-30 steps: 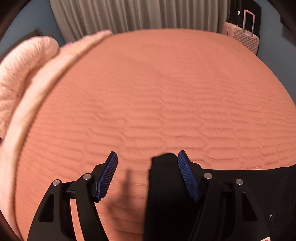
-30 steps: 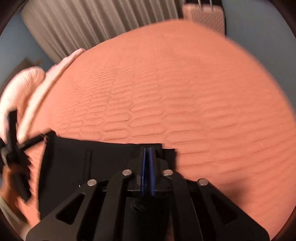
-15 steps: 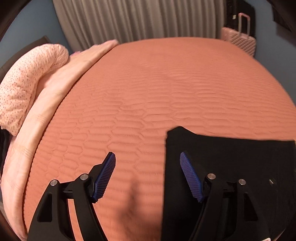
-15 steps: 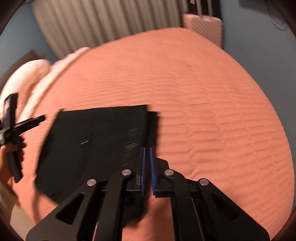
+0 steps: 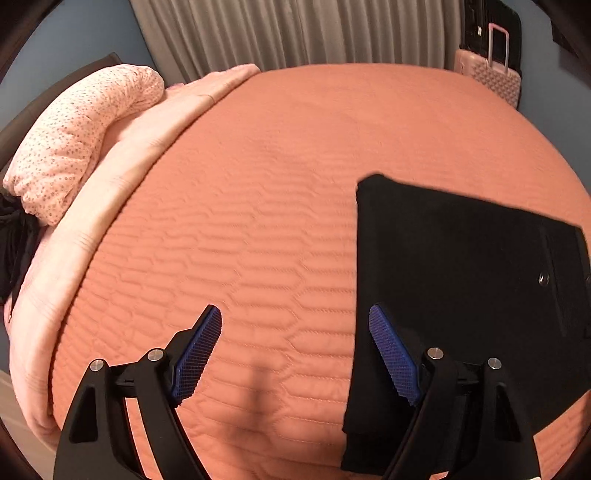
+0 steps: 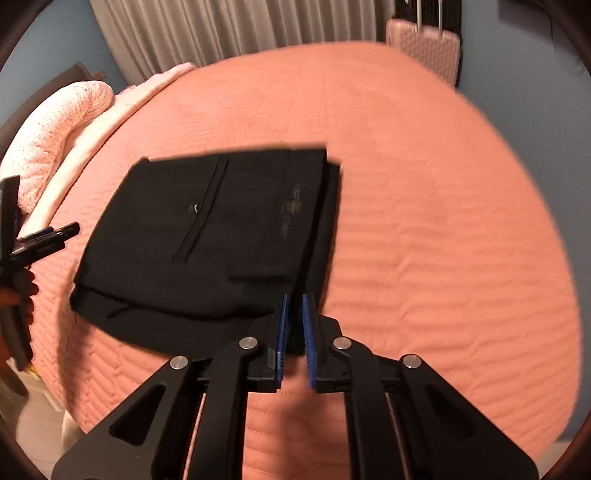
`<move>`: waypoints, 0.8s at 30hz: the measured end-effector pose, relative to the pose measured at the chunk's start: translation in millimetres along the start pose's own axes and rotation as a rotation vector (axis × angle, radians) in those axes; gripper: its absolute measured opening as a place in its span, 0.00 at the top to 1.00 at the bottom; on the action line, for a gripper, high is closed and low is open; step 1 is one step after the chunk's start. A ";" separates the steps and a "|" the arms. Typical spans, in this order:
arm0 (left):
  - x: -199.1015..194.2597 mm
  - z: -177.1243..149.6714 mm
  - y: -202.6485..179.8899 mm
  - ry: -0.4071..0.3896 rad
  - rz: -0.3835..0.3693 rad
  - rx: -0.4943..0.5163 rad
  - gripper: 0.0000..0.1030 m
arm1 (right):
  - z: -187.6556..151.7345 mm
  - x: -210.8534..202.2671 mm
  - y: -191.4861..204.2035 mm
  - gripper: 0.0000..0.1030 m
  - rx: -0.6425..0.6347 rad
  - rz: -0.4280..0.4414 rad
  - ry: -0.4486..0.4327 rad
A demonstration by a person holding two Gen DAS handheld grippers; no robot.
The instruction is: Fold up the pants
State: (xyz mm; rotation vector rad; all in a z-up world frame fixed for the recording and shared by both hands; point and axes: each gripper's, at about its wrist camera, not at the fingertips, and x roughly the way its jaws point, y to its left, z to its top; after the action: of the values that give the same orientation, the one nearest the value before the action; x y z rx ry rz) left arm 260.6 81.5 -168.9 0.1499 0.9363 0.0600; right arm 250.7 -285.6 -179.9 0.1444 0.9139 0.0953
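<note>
Left wrist view first: our left tool [image 5: 295, 350] has its two blue pads [image 5: 197, 356] far apart and its jaws are opening more. Nothing sits between them, only the orange bedspread [image 5: 258, 221] below. The right pad is just over the left edge of the black pants [image 5: 461, 266], and we cannot tell if it touches them. The pants lie folded flat on the bed, to the right of this tool, with a small metal button [image 5: 543, 278] showing near their right side. Farther off, a pink spotted pillow [image 5: 81, 140] rests at the left end of the bed, gray curtains [image 5: 295, 33] hang behind, and a pink suitcase [image 5: 491, 74] stands at the far right corner. In the right wrist view, our right tool [image 6: 293, 339] has its pads close together with a thin gap, and its jaws are opening a little. The near edge of the pants [image 6: 221, 229] reaches into that gap, but the pads do not seem to press on it. The folded pants spread out ahead and to the left of this tool. At the far left edge we see the left tool [image 6: 40, 240] in a hand [image 6: 18, 291], beside the pants and apart from them.
</note>
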 end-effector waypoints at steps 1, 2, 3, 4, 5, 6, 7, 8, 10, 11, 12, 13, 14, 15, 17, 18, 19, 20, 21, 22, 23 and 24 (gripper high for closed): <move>-3.6 -0.1 2.2 0.001 -0.025 -0.008 0.22 | 7.6 0.2 4.4 0.91 0.005 0.028 -0.012; -3.6 -0.7 0.4 0.009 -0.038 -0.001 0.22 | 12.0 5.4 8.9 0.91 0.009 0.073 -0.008; -2.0 -6.2 -5.1 0.021 -0.039 0.023 0.22 | 13.6 12.3 13.2 0.91 0.003 0.089 0.002; -0.1 -12.4 -12.4 0.032 -0.026 0.050 0.22 | 11.2 19.0 16.6 0.91 -0.012 0.081 0.019; 3.5 -24.3 -27.7 0.055 0.000 0.089 0.22 | 5.7 27.3 14.3 0.91 -0.012 0.069 0.050; 11.0 -33.9 -32.1 0.074 0.015 0.112 0.22 | -6.3 31.5 4.0 0.95 0.003 0.055 0.069; 15.0 -38.1 -33.9 0.079 0.021 0.119 0.21 | -12.2 35.5 -2.9 0.96 0.016 0.056 0.073; 21.4 -46.1 -33.9 0.074 0.021 0.123 0.19 | -18.3 34.8 -12.9 0.96 0.029 0.088 0.054; 26.1 -49.7 -25.6 0.053 0.004 0.082 0.12 | -22.3 30.3 -24.2 0.96 0.075 0.097 0.052; 28.5 -48.0 -20.7 0.064 -0.011 0.068 0.11 | -22.3 24.4 -27.7 0.96 0.081 0.083 0.048; 30.7 -46.1 -15.9 0.079 -0.026 0.049 0.11 | -23.9 19.4 -32.7 0.96 0.088 0.062 0.046; 31.0 -44.7 -9.9 0.088 -0.030 0.029 0.11 | -25.5 15.3 -37.2 0.90 0.095 0.032 0.052; 31.6 -42.2 -3.1 0.095 -0.026 0.014 0.13 | -27.6 9.3 -43.7 0.65 0.110 -0.006 0.054; 29.1 -39.8 2.2 0.096 -0.020 0.006 0.14 | -28.8 1.5 -48.8 0.63 0.122 -0.040 0.051; 15.8 -37.4 12.0 0.069 0.012 0.002 0.17 | -30.6 -14.7 -53.5 0.63 0.125 -0.067 0.036; 6.1 -36.9 15.7 0.052 0.009 -0.002 0.17 | -32.2 -24.6 -51.8 0.63 0.120 -0.060 0.020; -3.9 -37.6 17.7 0.036 -0.003 -0.011 0.17 | -32.8 -28.6 -52.6 0.63 0.115 -0.053 0.015; -12.6 -37.7 17.9 0.030 -0.020 -0.020 0.17 | -33.8 -30.9 -46.6 0.63 0.102 -0.039 0.015; -20.8 -39.8 11.9 0.028 -0.033 -0.023 0.17 | -36.4 -31.0 -40.5 0.63 0.085 -0.028 0.025; -28.3 -43.2 6.8 0.025 -0.047 -0.018 0.17 | -34.8 -28.8 -37.0 0.63 0.079 -0.029 0.032; -33.1 -45.2 1.5 0.028 -0.054 -0.009 0.16 | -38.2 -25.9 -33.8 0.63 0.082 -0.033 0.044; -37.0 -47.8 -5.1 0.032 -0.065 0.002 0.16 | -41.6 -25.4 -35.4 0.63 0.101 -0.023 0.053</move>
State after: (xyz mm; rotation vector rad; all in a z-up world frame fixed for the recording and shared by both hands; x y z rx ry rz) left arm 200.1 77.0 -168.0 0.1207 0.9723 0.0017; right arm 202.9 -320.7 -191.0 0.2257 0.9729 0.0322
